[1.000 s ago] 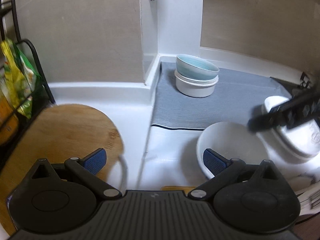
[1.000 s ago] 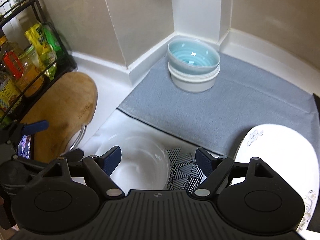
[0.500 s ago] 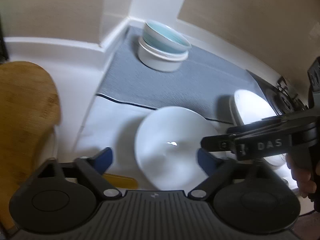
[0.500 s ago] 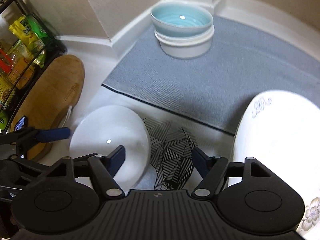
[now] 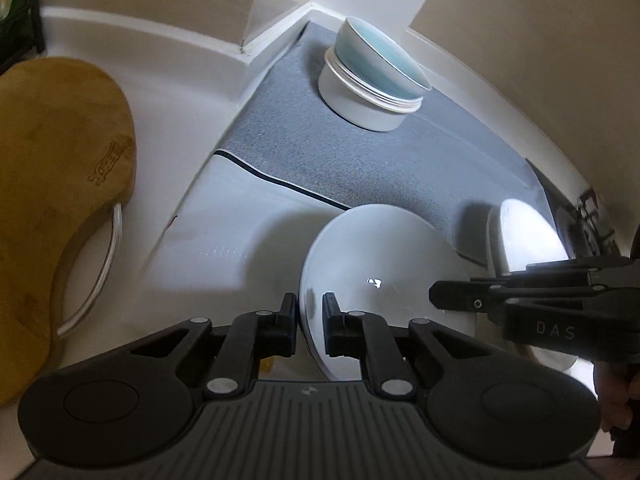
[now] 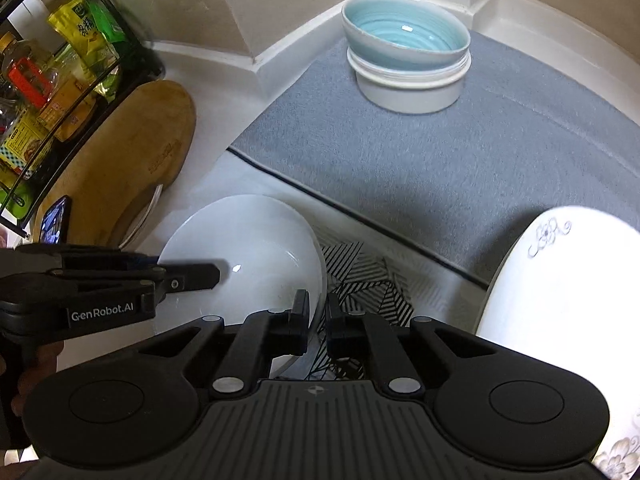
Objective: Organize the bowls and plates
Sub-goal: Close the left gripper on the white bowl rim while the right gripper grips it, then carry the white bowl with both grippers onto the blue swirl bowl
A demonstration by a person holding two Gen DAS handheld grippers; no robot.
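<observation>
Our left gripper [image 5: 310, 306] and right gripper [image 6: 318, 306] have just closed their jaws on opposite rims of the white bowl [image 6: 244, 256] at the counter's [image 5: 168, 92] near edge. Their sides read "GenRobot.AI" and "DAS". Beyond, stacked bowls [image 6: 406, 54] sit in the grey mat's [image 6: 460, 160] far corner.

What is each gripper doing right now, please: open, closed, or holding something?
Left gripper: its jaws have just been closing and are shut on the near-left rim of the white bowl.
Right gripper: its jaws have just been closing and are shut on the bowl's right rim.
</observation>
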